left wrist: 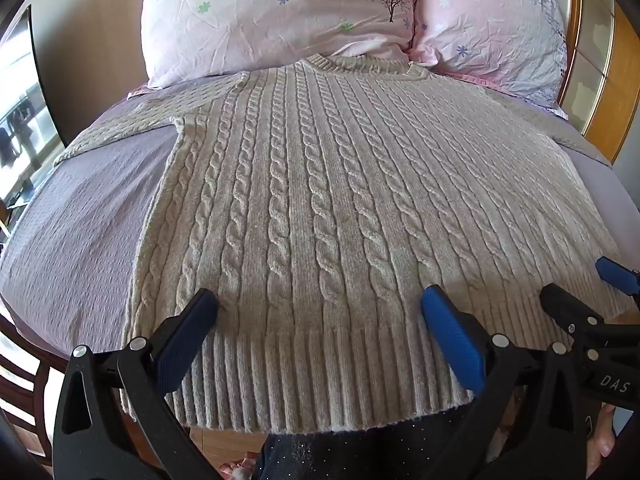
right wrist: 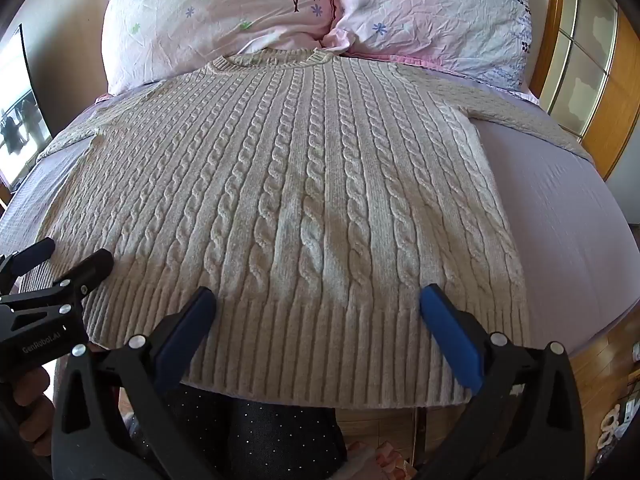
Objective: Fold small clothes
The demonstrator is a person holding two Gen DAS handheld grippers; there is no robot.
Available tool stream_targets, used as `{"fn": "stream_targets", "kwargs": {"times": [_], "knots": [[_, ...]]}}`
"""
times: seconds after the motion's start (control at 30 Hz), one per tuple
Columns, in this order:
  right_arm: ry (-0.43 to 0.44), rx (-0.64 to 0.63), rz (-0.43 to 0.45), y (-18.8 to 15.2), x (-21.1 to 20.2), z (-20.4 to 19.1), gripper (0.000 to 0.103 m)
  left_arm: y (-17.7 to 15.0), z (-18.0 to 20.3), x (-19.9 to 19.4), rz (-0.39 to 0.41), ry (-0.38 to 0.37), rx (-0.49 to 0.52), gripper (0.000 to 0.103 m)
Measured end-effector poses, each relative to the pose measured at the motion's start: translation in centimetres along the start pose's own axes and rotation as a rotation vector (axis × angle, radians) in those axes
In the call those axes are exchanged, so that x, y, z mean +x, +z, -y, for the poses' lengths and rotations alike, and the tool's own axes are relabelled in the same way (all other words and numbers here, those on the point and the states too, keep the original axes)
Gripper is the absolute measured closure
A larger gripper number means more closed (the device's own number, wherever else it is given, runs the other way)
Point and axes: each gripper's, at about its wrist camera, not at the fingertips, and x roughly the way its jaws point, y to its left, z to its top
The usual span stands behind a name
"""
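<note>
While the cream cable-knit sweater (left wrist: 320,200) lay spread flat, front up, on the lilac bedspread (left wrist: 88,216), both grippers hung over its ribbed hem (left wrist: 320,368) at the foot of the bed. Taking the sweater as the landmark and moving from its left side across: a window (left wrist: 20,112) showed well off beyond its left sleeve (left wrist: 132,120), which stretched out sideways over the bedspread. The left gripper (left wrist: 320,308) stood above the left half of the hem with its jaws spread wide, one dark blue pad (left wrist: 188,340) and one bright blue pad (left wrist: 452,340) far apart and gripping nothing. The right gripper (right wrist: 318,306) stood above the right half of the hem, its jaws equally wide and empty; in the left wrist view it appeared only at the sweater's right edge (left wrist: 580,300), and whether its tips touched the knit could not be told. Past the sweater's collar (right wrist: 272,58), two pink floral pillows (right wrist: 224,20) leaned side by side, the collar touching their lower edges. The right sleeve (right wrist: 520,116) reached out toward a wooden headboard frame (right wrist: 600,120) beyond the sweater's right shoulder. Below the hem, dark speckled trousers (right wrist: 272,428) showed between the fingers. No container was anywhere in view; the sweater rested directly on the bedspread.
</note>
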Motion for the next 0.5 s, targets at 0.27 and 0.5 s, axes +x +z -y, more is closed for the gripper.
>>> {"fn": "stream_targets", "kwargs": {"times": [0.27, 0.5], "knots": [[0.000, 0.000, 0.000, 0.02, -0.01, 0.00, 0.002, 0.00, 0.00, 0.01, -0.002, 0.000, 0.000, 0.001], [0.000, -0.001, 0.001, 0.10, -0.11, 0.01, 0.002, 0.00, 0.00, 0.01, -0.001, 0.000, 0.000, 0.001]]}}
